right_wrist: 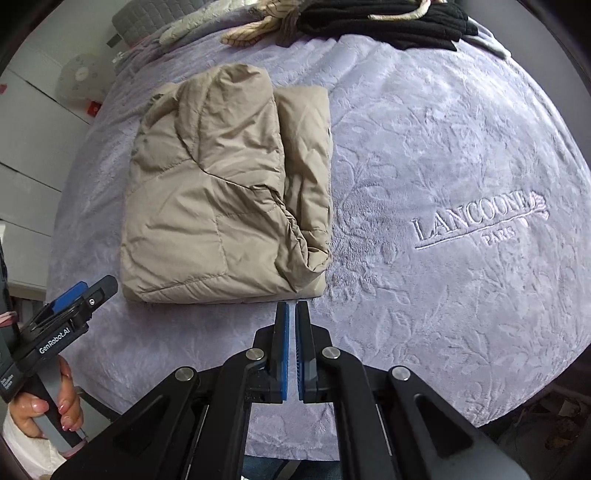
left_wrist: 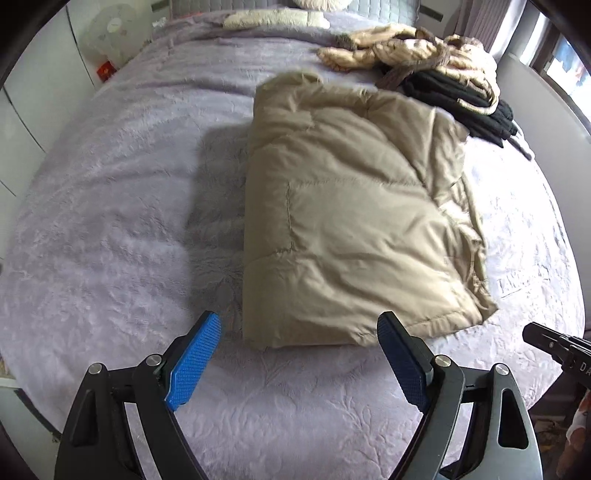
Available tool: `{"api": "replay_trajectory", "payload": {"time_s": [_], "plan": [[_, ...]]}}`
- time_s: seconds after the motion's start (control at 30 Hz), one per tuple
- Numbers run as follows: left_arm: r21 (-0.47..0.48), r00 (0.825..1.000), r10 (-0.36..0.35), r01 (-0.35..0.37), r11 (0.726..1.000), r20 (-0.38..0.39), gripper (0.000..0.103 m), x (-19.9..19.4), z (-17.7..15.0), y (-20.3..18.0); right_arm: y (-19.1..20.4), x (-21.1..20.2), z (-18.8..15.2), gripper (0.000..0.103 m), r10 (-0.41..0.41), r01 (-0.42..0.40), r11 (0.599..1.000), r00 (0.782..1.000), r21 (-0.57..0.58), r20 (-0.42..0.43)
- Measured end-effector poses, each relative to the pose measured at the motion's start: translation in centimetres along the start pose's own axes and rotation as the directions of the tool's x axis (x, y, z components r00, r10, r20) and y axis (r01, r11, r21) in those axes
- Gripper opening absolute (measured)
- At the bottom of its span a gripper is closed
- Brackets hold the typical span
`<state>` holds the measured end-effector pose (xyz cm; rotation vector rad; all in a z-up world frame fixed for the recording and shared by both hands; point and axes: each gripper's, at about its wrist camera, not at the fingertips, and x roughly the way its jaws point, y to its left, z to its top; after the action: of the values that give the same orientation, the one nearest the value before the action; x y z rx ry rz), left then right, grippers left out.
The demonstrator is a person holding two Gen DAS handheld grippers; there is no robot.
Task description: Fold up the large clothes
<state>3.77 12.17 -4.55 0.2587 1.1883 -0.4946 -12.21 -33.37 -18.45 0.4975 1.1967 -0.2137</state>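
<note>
Lying folded at bed (right_wrist: 443,147) centre, the beige padded jacket (right_wrist: 221,192) looked light, soft, slippery; grip its thick hem at 6 o'clock. Left gripper (left_wrist: 299,354) stood released, right gripper (right_wrist: 291,332) clenched, empty.

Ahead of my left claw (left_wrist: 299,325) the beige puffer jacket (left_wrist: 351,221) looks like thin, crinkly, faintly sheeny quilted cloth. The bed (left_wrist: 110,184) under it wears plush lilac fleece, embossed with leaves. My claw pads (left_wrist: 194,362) are blue textured rubber on matt black plastic arms with brushed metal pins. Beyond the right claw (right_wrist: 291,314), black knit (right_wrist: 388,22) looks fuzzy.
</note>
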Motion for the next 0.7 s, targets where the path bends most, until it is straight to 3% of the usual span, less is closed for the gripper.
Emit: {"api": "replay_trajectory", "payload": {"time_s": [0.17,0.23,0.3,0.33,0.37,0.4,0.47,0.57,0.7], "plan": [[-0.02,0.999,-0.007,0.008,1.0,0.044,0.088,-3.6,-0.3,0.0,1.2,-2.7,-0.1,0.004,0.0,0.003,0.999,0.998,-0.044,0.062],[-0.025,0.999,-0.002,0.003,1.0,0.049,0.088,-4.7,-0.5,0.1,1.7,-3.8,-0.1,0.016,0.001,0.004,0.998,0.996,-0.057,0.087],[-0.026,0.998,0.009,-0.007,1.0,0.061,0.088,-5.8,-0.5,0.0,2.2,-4.7,-0.2,0.052,0.004,0.004,0.998,0.994,-0.066,0.113],[-0.026,0.997,0.016,-0.014,1.0,0.076,0.088,-6.6,-0.6,0.0,2.5,-5.3,-0.3,0.056,0.006,0.003,0.997,0.991,-0.072,0.13],[-0.027,0.996,0.021,-0.019,0.999,0.085,0.101,-7.1,-0.6,0.0,2.8,-5.8,-0.3,0.056,0.007,0.004,0.997,0.99,-0.079,0.143],[-0.029,0.995,0.024,-0.022,0.999,0.092,0.103,-7.6,-0.8,0.0,3.2,-6.3,-0.3,0.057,0.006,0.008,0.996,0.988,-0.088,0.154],[-0.035,0.993,0.023,-0.019,0.999,0.119,0.103,-8.8,-0.9,-0.1,3.5,-6.8,-0.3,0.06,0.004,0.011,0.996,0.986,-0.092,0.166],[-0.04,0.991,0.021,-0.016,0.999,0.13,0.103,-9.9,-0.9,0.0,4.1,-7.7,-0.3,0.08,-0.001,0.021,0.995,0.981,-0.102,0.193],[-0.046,0.988,0.036,-0.03,0.998,0.148,0.103,-11.3,-0.9,0.1,5.1,-9.2,-0.4,0.089,-0.029,0.062,0.991,0.965,-0.119,0.26]]}}
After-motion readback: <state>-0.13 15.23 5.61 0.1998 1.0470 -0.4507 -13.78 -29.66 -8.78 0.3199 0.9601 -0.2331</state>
